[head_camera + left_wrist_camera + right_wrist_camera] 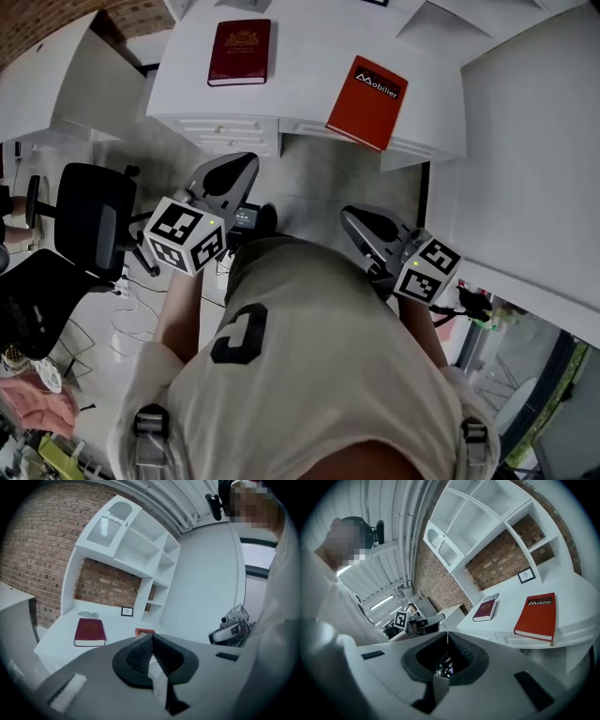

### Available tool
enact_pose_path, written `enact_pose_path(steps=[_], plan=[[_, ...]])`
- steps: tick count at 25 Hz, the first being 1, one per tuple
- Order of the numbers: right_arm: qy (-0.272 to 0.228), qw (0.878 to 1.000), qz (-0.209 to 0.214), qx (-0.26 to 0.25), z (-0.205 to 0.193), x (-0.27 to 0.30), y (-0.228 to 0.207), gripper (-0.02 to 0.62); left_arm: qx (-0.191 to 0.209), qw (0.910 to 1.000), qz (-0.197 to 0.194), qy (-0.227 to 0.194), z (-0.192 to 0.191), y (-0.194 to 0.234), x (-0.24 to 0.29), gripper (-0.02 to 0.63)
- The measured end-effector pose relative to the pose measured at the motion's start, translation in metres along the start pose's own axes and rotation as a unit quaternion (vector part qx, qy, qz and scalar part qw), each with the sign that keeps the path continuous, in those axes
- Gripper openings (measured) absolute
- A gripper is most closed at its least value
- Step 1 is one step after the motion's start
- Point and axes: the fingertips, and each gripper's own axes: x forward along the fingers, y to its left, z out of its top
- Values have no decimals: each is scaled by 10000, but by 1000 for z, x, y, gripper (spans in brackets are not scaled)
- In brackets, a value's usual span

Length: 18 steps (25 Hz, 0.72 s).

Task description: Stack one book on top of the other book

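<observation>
The left gripper [151,641] has its jaws pressed together with nothing between them, and the right gripper [447,637] is clenched just the same, also empty. Both are held low in front of the person's chest, elbows tucked in and forearms bent. Their noses point toward the white desk [309,37] and tip only slightly downward, and both are well short of its front edge. Out on the desk the two books lie flat and well apart. The maroon book [240,52] sits toward the left and further back. The red book [367,101] lies to the right, turned at an angle, its near edge right at the lip of the desk. Neither is touched, so to my eye the job is only at the approach, with no book chosen yet. The next move, I'd judge, calls for one gripper to reach forward and open its jaws wide enough for a cover and pages. The red book looks the handier pick, since its edge at the lip gives the jaws something to bite. It would then need lifting clear, carrying across and setting square on the maroon one. A black office chair [89,220] stands off to the person's left, out of the way.
</observation>
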Motion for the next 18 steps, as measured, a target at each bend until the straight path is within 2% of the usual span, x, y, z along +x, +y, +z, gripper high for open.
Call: enact_pose_path(steps=[7,14,18], plan=[[255,9996,-109,-31,8,31,-2,6,-365,9992,-13,-138,2,40,-3,3],[508,9986,-138,-51,8,72,0,6,-525,9984,88,-203,-5,84,-17,3],[604,9980,-156,-90,8,99,5,6,-664,9975,-12,-249,-7,103,-24,3]])
